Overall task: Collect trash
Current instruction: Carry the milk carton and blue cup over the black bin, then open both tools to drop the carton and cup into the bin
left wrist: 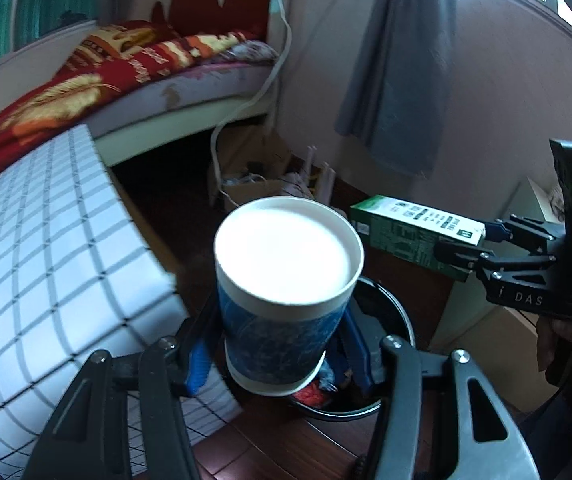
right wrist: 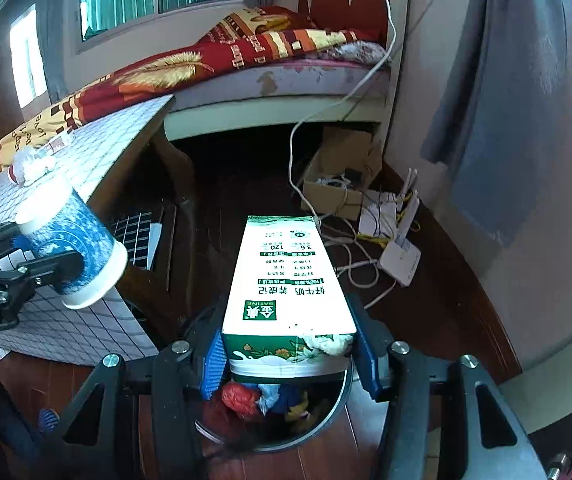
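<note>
My left gripper [left wrist: 275, 356] is shut on a blue-patterned paper cup [left wrist: 286, 280] with a white rim, held upright over a black trash bin [left wrist: 390, 308]. In the right wrist view the same cup [right wrist: 71, 248] lies tilted at the left, clamped between the left gripper's fingers [right wrist: 51, 262]. My right gripper [right wrist: 290, 354] is shut on a green and white milk carton [right wrist: 286, 280], held lengthwise above the bin [right wrist: 338, 404]. The bin holds red, blue and yellow scraps. From the left wrist view the carton [left wrist: 410, 232] shows at the right, in the right gripper [left wrist: 466, 246].
A table with a white grid-checked cloth [left wrist: 45, 240] stands left of the bin, with crumpled white tissue [right wrist: 31, 166] on it. Behind are a bed with a red blanket [right wrist: 189, 68], a cardboard box [right wrist: 338, 176], white routers and cables [right wrist: 400, 256] on the dark wood floor, and a grey curtain [left wrist: 402, 60].
</note>
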`<state>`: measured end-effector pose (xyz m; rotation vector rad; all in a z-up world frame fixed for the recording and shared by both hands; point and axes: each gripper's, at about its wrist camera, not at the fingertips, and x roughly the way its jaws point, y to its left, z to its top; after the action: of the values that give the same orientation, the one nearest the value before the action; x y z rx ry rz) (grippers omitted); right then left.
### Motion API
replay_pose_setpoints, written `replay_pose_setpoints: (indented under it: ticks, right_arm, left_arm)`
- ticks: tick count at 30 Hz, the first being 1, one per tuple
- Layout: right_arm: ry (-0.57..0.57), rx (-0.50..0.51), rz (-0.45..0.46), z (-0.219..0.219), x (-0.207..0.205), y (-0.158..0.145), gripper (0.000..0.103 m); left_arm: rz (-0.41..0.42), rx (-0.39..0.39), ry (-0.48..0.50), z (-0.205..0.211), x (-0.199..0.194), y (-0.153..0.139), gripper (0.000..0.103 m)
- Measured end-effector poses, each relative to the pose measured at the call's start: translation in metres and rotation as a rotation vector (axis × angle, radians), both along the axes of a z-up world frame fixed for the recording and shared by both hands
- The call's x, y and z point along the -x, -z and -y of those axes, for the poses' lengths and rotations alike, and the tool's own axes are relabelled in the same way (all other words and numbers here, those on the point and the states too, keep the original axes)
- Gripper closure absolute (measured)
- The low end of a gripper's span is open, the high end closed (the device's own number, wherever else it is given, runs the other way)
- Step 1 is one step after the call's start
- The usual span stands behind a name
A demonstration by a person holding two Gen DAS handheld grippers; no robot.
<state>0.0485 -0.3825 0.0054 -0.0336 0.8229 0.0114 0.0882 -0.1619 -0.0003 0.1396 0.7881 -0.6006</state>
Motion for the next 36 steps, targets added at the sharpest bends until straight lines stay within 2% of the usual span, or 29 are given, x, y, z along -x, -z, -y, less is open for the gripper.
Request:
replay_pose_setpoints:
  ticks: [8, 20, 22, 23, 24, 25, 26, 27, 29, 36]
  right_arm:
    - [-0.042, 0.010, -0.081, 0.011, 0.008, 0.032, 0.047]
    - [-0.132, -0.009, -0.214, 0.015, 0.001, 0.087, 0.047]
    - [-0.142, -0.021, -0.238, 0.016, -0.004, 0.098, 0.047]
    - [-0.147, -0.032, -0.250, 0.017, -0.006, 0.102, 0.046]
    - [-0.140, -0.039, -0.264, 0.019, -0.010, 0.107, 0.040]
    - [-0.109, -0.030, -0.280, 0.023, -0.013, 0.113, 0.013]
    - [-0.081, -0.025, -0.293, 0.027, -0.015, 0.118, 0.003]
    - [-0.063, -0.031, -0.302, 0.032, -0.017, 0.120, 0.001]
    - [-0.012, -0.039, -0.309, 0.043, -0.021, 0.121, 0.001]
    - [0.110, -0.047, -0.246, 0.064, -0.025, 0.106, 0.000]
  left_arm:
    - [-0.090, -0.038, 0.068, 0.034, -0.005, 0.038, 0.046]
    - [-0.236, -0.080, 0.119, 0.060, -0.020, 0.099, 0.046]
    - [-0.256, -0.083, 0.129, 0.065, -0.025, 0.106, 0.045]
    - [-0.282, -0.076, 0.144, 0.069, -0.028, 0.112, 0.041]
    - [-0.301, -0.081, 0.147, 0.070, -0.029, 0.116, 0.037]
    - [-0.311, -0.089, 0.136, 0.071, -0.030, 0.121, 0.035]
    - [-0.316, -0.102, 0.120, 0.071, -0.031, 0.126, 0.025]
    - [-0.313, -0.101, 0.102, 0.070, -0.031, 0.128, 0.013]
    - [-0.295, -0.111, 0.060, 0.064, -0.032, 0.129, 0.000]
    - [-0.226, -0.140, -0.016, 0.050, -0.032, 0.124, 0.000]
